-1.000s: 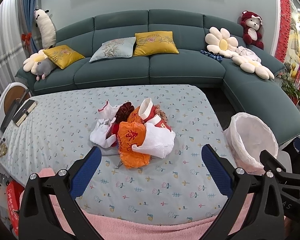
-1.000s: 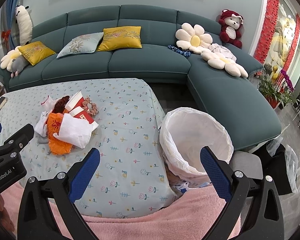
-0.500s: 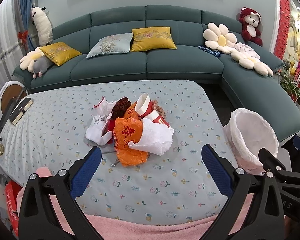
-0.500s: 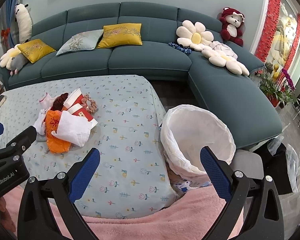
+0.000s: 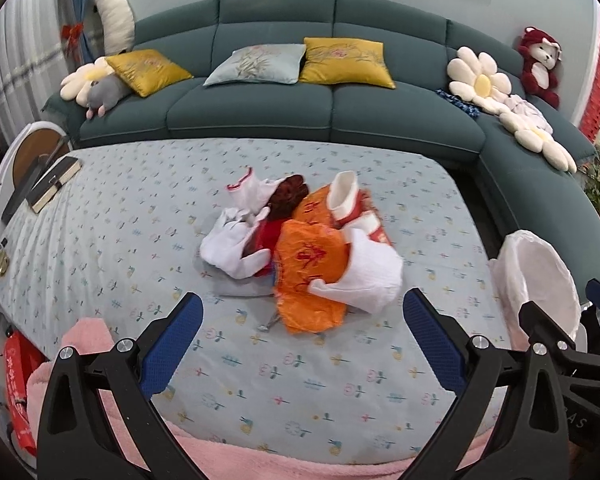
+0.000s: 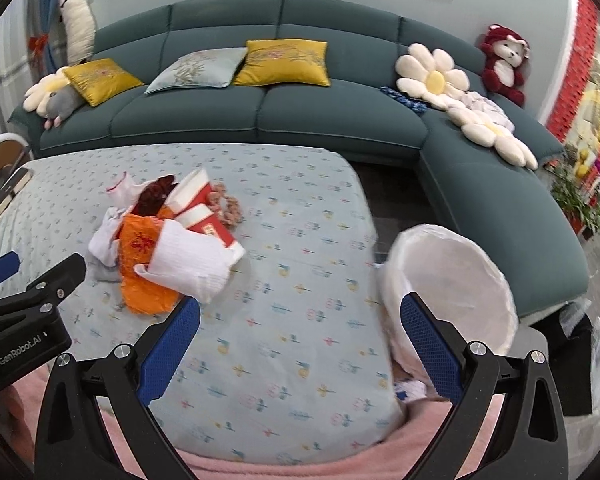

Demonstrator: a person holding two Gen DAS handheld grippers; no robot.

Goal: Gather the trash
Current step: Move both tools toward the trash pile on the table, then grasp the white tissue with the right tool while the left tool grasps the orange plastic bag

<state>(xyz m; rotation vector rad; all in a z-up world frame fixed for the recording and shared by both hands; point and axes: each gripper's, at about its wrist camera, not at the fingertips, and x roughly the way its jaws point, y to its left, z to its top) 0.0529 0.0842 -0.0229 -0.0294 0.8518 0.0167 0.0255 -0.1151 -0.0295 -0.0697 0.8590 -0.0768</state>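
Bench [image 5: 100, 248], covered by a pale floral cloth, carries the trash pile [image 5: 300, 248] near its middle. Beside the bench's right edge stands the bin [image 6: 452, 280], lined with a white bag, mouth open and tilted toward the bench. Both claws hover over the near edge, short of the pile.

Left claw [image 5: 302, 332]: fingers spread wide, nothing between them, aimed at the pile's near side. Right claw [image 6: 300, 336]: fingers likewise apart and empty, one fingertip close to the pile, the other in front of the bin.

Pile, largest piece first. The white ribbed wrapper [image 6: 188, 264] lies on the near right; it looks soft, light and easily crushed, so a pinch on a raised fold should hold. The orange bag [image 5: 312, 276] with red print lies beside and partly under it; thin crinkled film, probably slippery, best taken at a bunched edge. White crumpled paper [image 5: 232, 248] sits on the left. Two red-and-white paper cups [image 6: 204, 208] lie tipped at the back; stiff but light, best gripped across the rim. A small brownish clump [image 6: 226, 204] touches the cups; its nature cannot be told.
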